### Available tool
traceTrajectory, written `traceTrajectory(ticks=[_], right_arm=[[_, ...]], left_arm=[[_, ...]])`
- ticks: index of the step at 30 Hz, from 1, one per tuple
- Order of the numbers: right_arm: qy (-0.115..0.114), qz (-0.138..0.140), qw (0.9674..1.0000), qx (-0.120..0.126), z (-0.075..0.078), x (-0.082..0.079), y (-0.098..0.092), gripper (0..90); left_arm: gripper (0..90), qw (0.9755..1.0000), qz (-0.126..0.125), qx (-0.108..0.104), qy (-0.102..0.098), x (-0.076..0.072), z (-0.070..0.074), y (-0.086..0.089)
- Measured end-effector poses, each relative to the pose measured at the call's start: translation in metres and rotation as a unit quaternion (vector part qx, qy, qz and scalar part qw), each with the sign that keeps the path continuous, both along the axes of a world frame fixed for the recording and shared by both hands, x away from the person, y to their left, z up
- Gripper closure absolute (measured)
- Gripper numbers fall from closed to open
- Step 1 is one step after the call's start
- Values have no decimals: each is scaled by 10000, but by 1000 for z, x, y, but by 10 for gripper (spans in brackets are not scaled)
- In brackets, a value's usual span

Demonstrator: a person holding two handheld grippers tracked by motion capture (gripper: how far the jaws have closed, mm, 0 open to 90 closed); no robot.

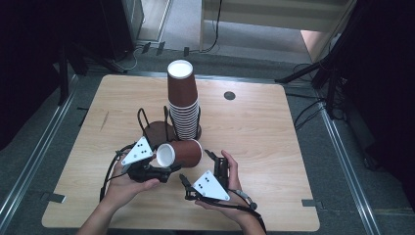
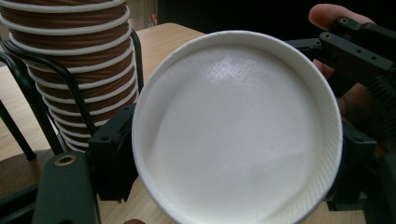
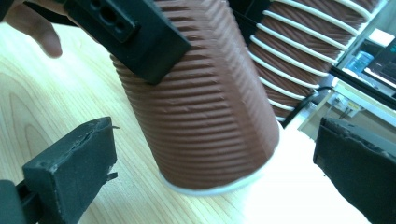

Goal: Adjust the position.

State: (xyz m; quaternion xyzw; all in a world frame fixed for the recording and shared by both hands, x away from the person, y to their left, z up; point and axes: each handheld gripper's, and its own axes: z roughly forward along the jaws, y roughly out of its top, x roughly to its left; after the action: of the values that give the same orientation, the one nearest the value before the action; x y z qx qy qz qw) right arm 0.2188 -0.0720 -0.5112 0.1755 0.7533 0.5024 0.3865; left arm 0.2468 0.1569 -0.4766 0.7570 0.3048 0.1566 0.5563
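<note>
Left tongs (image 1: 164, 171) clamped on cup (image 1: 180, 152); right tongs (image 1: 185, 185) agape.

- Your table (image 1: 254, 127) is a light wood top with rounded corners, standing on grey floor (image 1: 342, 161).
- A black wire rack (image 1: 147, 122) sits on it near the middle, holding a tall stack of brown cups (image 1: 183, 105).
- A small dark round disc (image 1: 229, 95) lies toward the far edge, well apart from the rack.
</note>
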Motion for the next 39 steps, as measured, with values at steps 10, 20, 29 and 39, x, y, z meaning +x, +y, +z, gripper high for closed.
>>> traceTrajectory(ticks=[10,20,29,39], right_arm=[[225,-168,9987,418,12,-6,-13,1],[520,-475,9938,864,21,1,-23,16],[800,-595,9867,1284,27,3,-22,45],[1631,-993,9631,1895,28,6,-22,46]], left_arm=[[217,9976,433,-229,-483,-4,5,2],[216,9950,594,-472,-656,-3,2,10],[216,9907,716,-762,-869,-3,0,16],[217,9885,739,-866,-997,-4,-3,16]])
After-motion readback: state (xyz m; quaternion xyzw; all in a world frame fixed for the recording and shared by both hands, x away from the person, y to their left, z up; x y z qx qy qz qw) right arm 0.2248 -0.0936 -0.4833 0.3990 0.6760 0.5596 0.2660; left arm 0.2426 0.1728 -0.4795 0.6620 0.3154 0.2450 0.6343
